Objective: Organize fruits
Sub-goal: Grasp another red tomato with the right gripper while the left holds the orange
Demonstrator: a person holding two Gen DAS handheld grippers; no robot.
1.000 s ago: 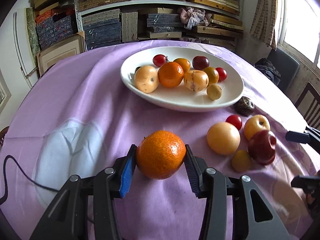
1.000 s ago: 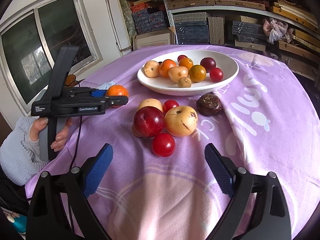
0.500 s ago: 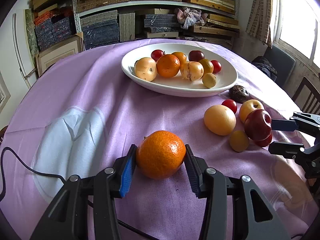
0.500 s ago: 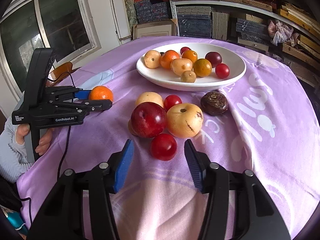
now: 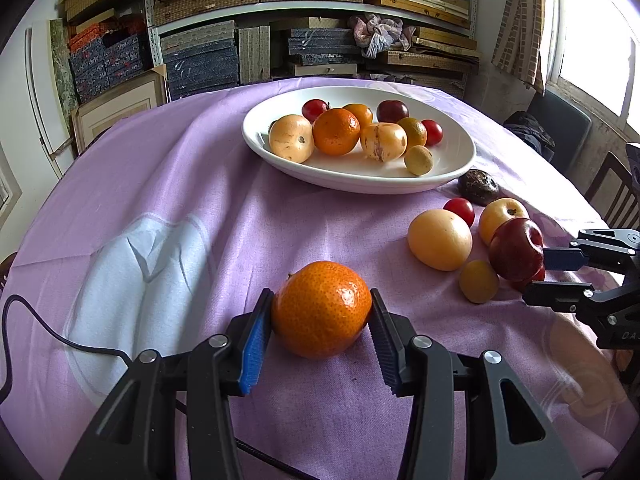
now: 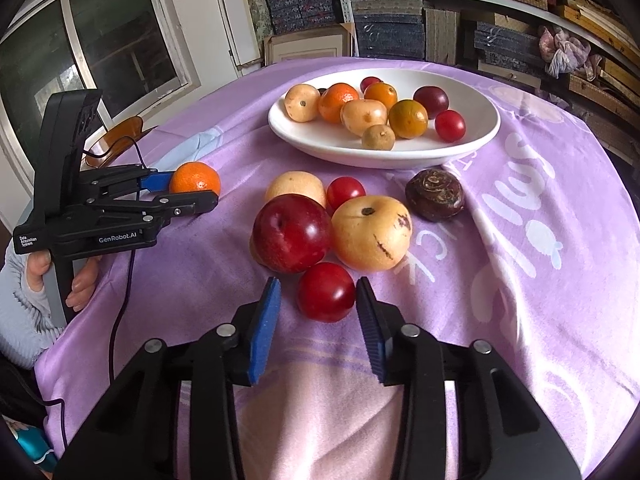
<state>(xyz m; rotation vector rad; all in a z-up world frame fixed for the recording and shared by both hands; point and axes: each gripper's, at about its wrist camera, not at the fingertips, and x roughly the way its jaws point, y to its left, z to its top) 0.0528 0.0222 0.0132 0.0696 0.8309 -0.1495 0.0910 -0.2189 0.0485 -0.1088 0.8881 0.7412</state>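
1. The left claw point(image 5: 320, 332) is clamped on a tangerine point(image 5: 322, 308), one pad pressed to each side. The fruit sits low over the surface point(image 5: 180, 184), and the view does not settle whether it touches the cloth.
2. The white plate point(image 5: 440, 180) lies ahead of the left claw and a little to its right, well apart, already holding about eight fruits.
3. The right claw point(image 6: 316, 320) has its jaws apart, straddling a small red plum point(image 6: 326, 292) with a gap on both sides. The plum is round, with no long axis to line up.
4. Just beyond the plum sit a large dark red plum point(image 6: 290, 232) and a yellow apple point(image 6: 370, 232), touching each other.
5. The plate point(image 6: 472, 136) lies straight ahead of the right claw, past this loose cluster.
6. The surface wears a wrinkled purple cloth. Shelves of stacked boxes point(image 5: 208, 60) fill the wall behind.
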